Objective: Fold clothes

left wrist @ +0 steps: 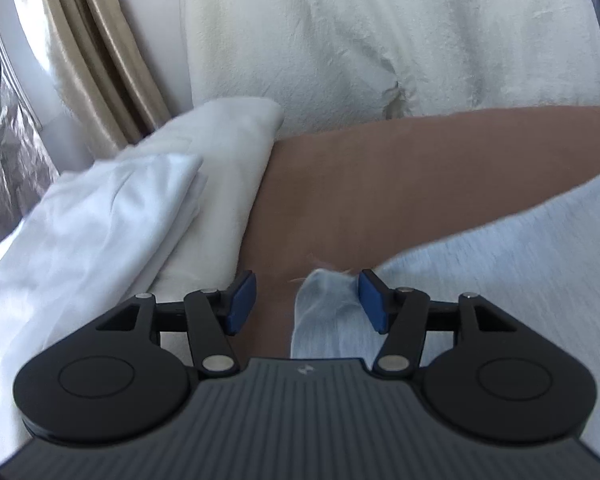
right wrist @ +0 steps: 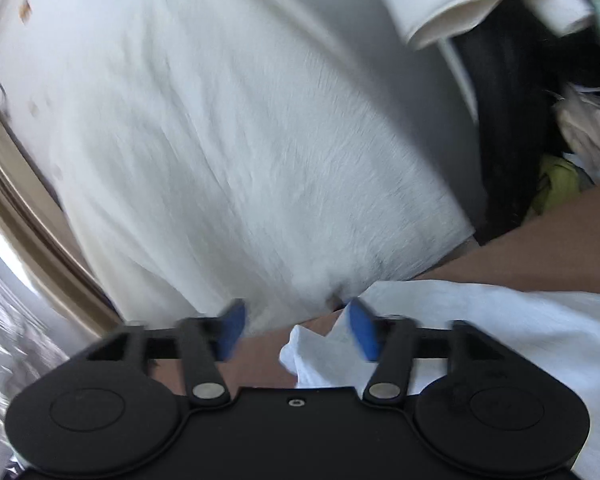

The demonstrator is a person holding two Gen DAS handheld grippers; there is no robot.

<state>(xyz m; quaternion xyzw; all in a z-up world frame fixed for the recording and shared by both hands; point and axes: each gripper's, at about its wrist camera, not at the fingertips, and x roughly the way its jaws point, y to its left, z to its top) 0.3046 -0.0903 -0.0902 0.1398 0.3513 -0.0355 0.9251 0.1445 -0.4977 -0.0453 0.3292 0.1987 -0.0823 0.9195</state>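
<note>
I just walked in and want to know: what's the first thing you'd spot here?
The blue-padded left gripper stands open over a brown surface, with a corner of light blue cloth poking up between its pads. To its left lies a stack of folded white clothes. In the right wrist view, the right gripper is open too, beside a white garment and under a big cream blanket.
</note>
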